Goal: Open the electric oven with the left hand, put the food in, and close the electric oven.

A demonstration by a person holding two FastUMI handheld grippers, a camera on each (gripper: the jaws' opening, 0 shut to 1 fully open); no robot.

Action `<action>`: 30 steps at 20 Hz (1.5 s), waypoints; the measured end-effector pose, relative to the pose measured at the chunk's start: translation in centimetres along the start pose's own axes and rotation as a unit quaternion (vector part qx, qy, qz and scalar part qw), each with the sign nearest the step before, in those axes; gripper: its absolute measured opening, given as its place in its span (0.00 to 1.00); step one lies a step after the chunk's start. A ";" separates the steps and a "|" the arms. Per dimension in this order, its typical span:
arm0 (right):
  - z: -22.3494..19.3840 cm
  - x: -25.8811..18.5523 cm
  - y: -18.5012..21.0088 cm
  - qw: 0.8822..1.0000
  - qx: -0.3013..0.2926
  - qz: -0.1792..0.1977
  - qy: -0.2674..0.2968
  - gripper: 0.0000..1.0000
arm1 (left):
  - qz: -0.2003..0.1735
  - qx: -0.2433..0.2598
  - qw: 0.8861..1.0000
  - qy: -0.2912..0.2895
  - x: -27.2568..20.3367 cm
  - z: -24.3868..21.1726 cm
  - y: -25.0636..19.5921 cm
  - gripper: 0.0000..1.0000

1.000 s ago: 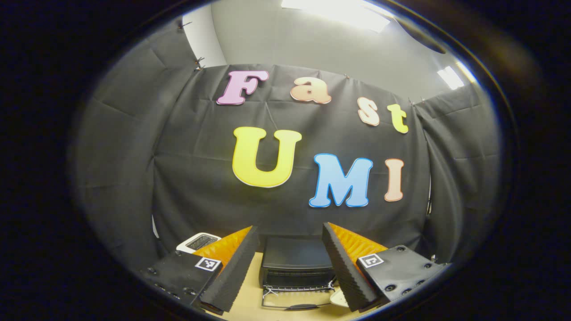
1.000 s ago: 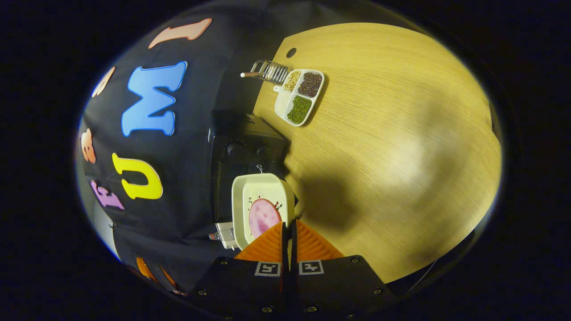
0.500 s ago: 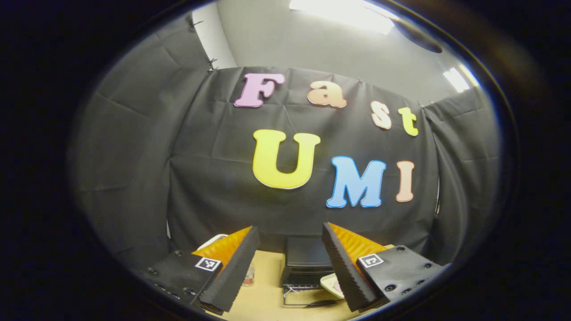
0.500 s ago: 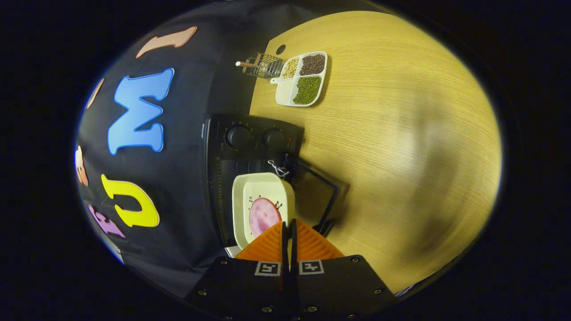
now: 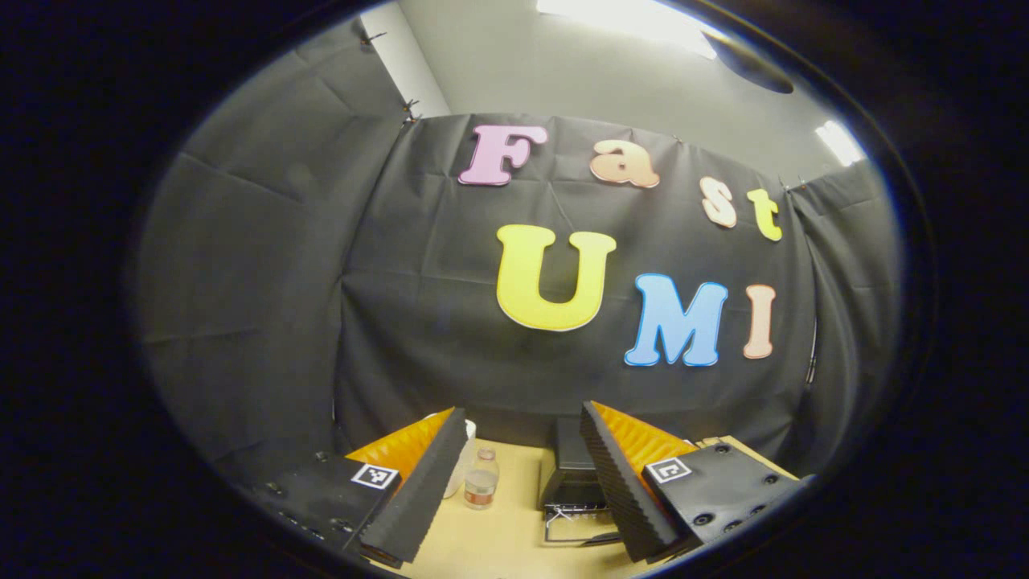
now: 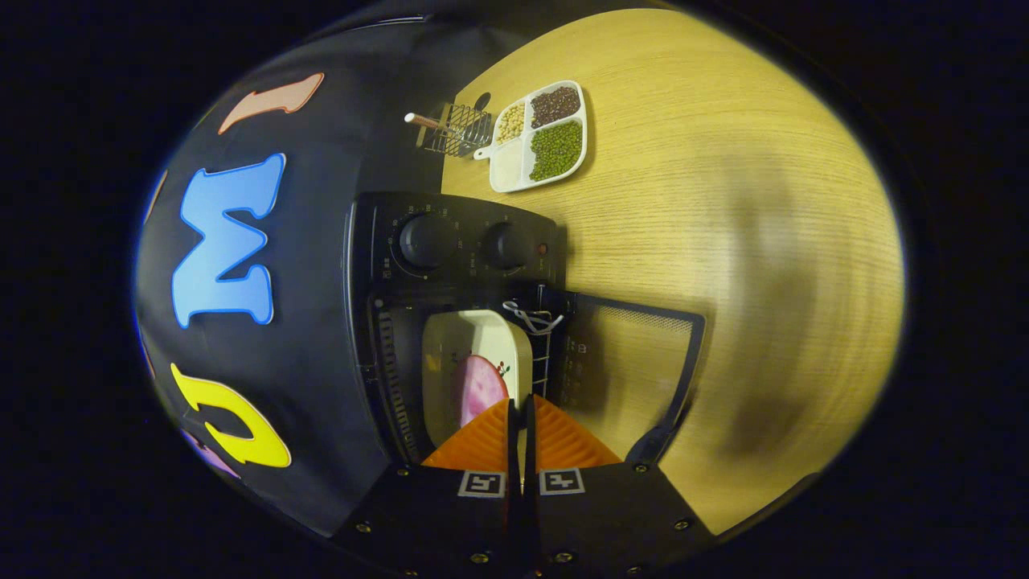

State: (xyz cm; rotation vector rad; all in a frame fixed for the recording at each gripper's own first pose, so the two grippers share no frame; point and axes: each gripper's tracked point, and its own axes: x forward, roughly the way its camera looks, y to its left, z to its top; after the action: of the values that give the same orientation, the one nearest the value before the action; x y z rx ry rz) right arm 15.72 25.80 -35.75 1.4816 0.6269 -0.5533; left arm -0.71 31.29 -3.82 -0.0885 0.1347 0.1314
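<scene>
Black cloth walled the booth; a pale wooden counter (image 6: 723, 201) carried the goods.

Left gripper view: left gripper (image 5: 522, 482) at lower centre, fingers spread wide, nothing between them. Beyond it, small at the bottom of the frame, the electric oven (image 5: 572, 470) with door dropped open. A small bottle (image 5: 481, 488) stood lower left of the oven.

Right gripper view: right gripper (image 6: 520, 430) at bottom centre, fingers closed on the rim of a white dish (image 6: 470, 362) holding a pink slice of food (image 6: 480, 388). Dish lay partly within the oven mouth; oven door (image 6: 635, 362) lay flat to the right. Upper centre: divided tray (image 6: 539, 137) of beans, wire basket (image 6: 450, 133) beside it.

Status, as judged: opening done; loading under way; release and closing outstanding.
</scene>
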 end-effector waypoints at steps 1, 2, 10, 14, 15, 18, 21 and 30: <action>-0.3 0.6 0.2 1.000 0.004 0.000 -0.005 0.01 | 0.002 0.003 1.000 0.002 -0.2 0.0 0.2 1.00; -0.7 1.2 0.4 1.000 0.004 0.000 -0.007 0.01 | 0.005 0.006 1.000 0.001 -0.3 0.1 0.6 1.00; -2.4 6.3 2.3 0.999 0.039 0.015 -0.032 0.04 | 0.027 0.014 1.000 0.003 -0.9 0.5 2.4 1.00; -2.8 8.2 3.1 0.998 0.045 0.028 -0.031 0.05 | 0.035 0.019 0.999 0.005 -1.2 0.6 2.8 1.00; -2.8 8.2 3.3 0.998 0.050 0.034 -0.029 0.05 | 0.038 0.020 0.999 0.006 -1.2 0.5 2.8 0.96; -2.8 8.3 3.5 0.998 0.044 0.047 -0.020 0.06 | 0.039 0.015 0.999 0.009 -1.4 0.3 2.4 0.96; -3.2 7.3 3.4 0.998 0.011 0.054 0.001 0.17 | 0.029 0.012 0.999 0.006 -0.9 0.2 1.1 0.96; 0.3 -0.6 0.1 0.956 -0.288 0.047 0.013 0.32 | -0.038 0.002 0.999 -0.004 1.3 0.2 -6.9 0.96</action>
State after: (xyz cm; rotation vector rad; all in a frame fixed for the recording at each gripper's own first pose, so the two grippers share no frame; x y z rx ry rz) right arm 15.33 25.52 -35.27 0.9611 0.6649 -0.2439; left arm 1.48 24.70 -3.28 -0.0897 0.1241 0.0558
